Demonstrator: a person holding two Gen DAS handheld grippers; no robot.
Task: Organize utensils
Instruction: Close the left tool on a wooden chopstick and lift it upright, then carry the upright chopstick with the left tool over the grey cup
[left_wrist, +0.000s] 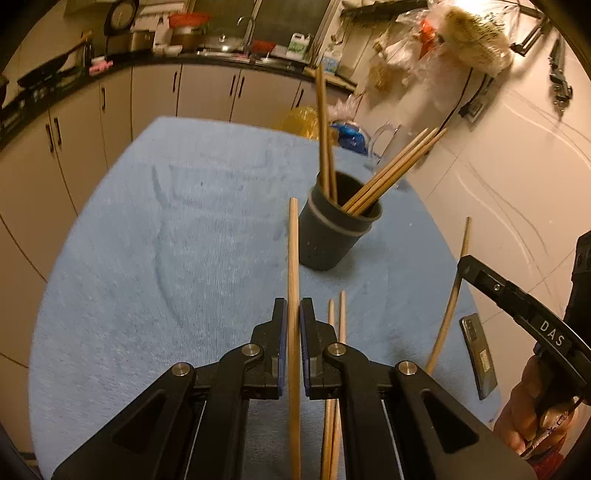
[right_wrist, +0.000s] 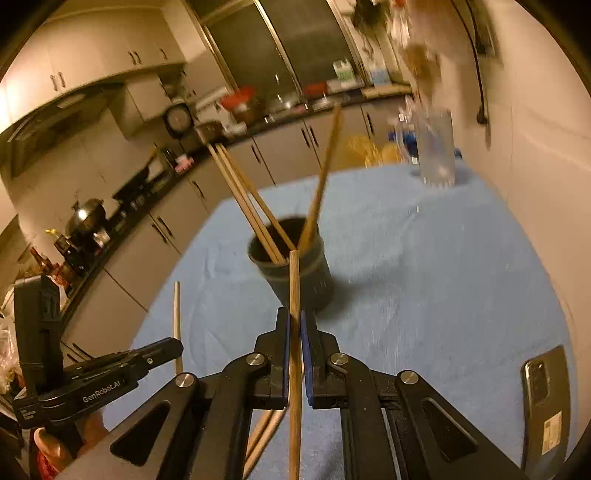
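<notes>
hand-held gripper (left_wrist: 293, 314) clamping chopstick (left_wrist: 293, 258), cup (left_wrist: 332, 236) beyond

a dim kitchen under warm yellow light; cream cabinets (left_wrist: 207, 92) with dark handles line a black countertop (left_wrist: 155, 61) crowded with pots; a pale tiled wall (left_wrist: 517, 166) stands right of the desk (left_wrist: 147, 258) draped in blue cloth; upper cupboards (right_wrist: 92, 55) hang above.

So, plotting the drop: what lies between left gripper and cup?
Left wrist view: only bare blue cloth between left gripper and cup.
</notes>
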